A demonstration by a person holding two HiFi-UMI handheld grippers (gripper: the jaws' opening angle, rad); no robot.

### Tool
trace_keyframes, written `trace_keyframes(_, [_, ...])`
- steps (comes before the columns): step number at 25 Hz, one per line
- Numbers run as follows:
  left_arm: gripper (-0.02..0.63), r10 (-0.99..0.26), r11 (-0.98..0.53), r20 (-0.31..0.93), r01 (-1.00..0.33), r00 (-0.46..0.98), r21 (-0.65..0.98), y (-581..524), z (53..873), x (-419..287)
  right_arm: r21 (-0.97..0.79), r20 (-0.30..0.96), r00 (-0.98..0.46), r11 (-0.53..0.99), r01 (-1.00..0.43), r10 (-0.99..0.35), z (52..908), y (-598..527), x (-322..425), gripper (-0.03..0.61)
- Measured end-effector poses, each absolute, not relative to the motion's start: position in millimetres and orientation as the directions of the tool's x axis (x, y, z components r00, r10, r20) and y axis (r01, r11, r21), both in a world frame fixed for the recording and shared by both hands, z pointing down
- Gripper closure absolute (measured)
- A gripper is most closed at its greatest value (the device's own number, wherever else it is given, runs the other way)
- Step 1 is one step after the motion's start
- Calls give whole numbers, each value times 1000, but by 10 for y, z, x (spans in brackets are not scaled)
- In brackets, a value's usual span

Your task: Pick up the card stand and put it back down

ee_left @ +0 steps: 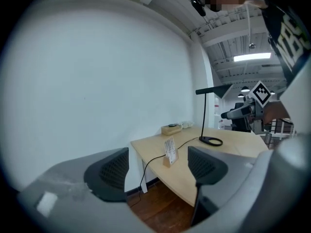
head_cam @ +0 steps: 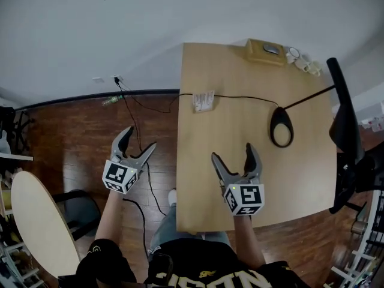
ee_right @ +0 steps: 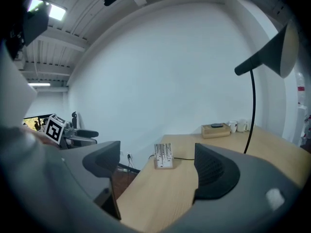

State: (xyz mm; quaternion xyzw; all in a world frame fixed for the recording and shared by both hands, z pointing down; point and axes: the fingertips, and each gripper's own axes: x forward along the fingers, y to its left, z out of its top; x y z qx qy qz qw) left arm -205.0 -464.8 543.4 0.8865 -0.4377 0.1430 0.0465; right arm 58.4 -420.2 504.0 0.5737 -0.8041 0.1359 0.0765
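Observation:
The card stand (head_cam: pixel 203 100), a small wooden base holding a printed white card, stands upright near the left edge of the light wooden table (head_cam: pixel 240 179). It shows far ahead between the jaws in the left gripper view (ee_left: pixel 170 152) and the right gripper view (ee_right: pixel 163 156). My left gripper (head_cam: pixel 137 147) hangs open over the floor, left of the table. My right gripper (head_cam: pixel 234 156) is open above the table's front part, well short of the stand. Neither holds anything.
A black desk lamp has its ring base (head_cam: pixel 281 127) on the table, with a cable (head_cam: pixel 240 96) running past the stand and off the left edge. A wooden box (head_cam: pixel 266 51) and white cups (head_cam: pixel 303 62) sit at the far edge. A round table (head_cam: pixel 36 221) stands at left.

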Motion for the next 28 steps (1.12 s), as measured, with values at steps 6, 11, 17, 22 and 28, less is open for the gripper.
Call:
trace_keyframes(6, [229,-660,-708,377,-706,650,-22,-5337,6099,-1814,-154,359,-301,263,-953,-883,5668,-4366,786,95])
trace_keyframes(11, [219,-531,-808,428,-589,731,4,-5817,6594,-1232,-176,406,-272,217,-960,-872,6037,-4437,928,95])
trace_keyframes(17, [213,-395,-890,479,-456,784,13,-6173,6999,-522,-192,391,-256,194,-962,-884,6112,-4627,1002,95])
trace_keyframes(22, [243,-296,-927,501,-371,813,54,-6337,7195,-86,-195,399,-249,184,-963,-882,6173,-4606,1093,95])
trace_keyframes(28, [414,-245,-948,580,-317,777,24,-6368,7422,132,-189,409,-226,161,-969,-884,6231,-4536,1180,95])
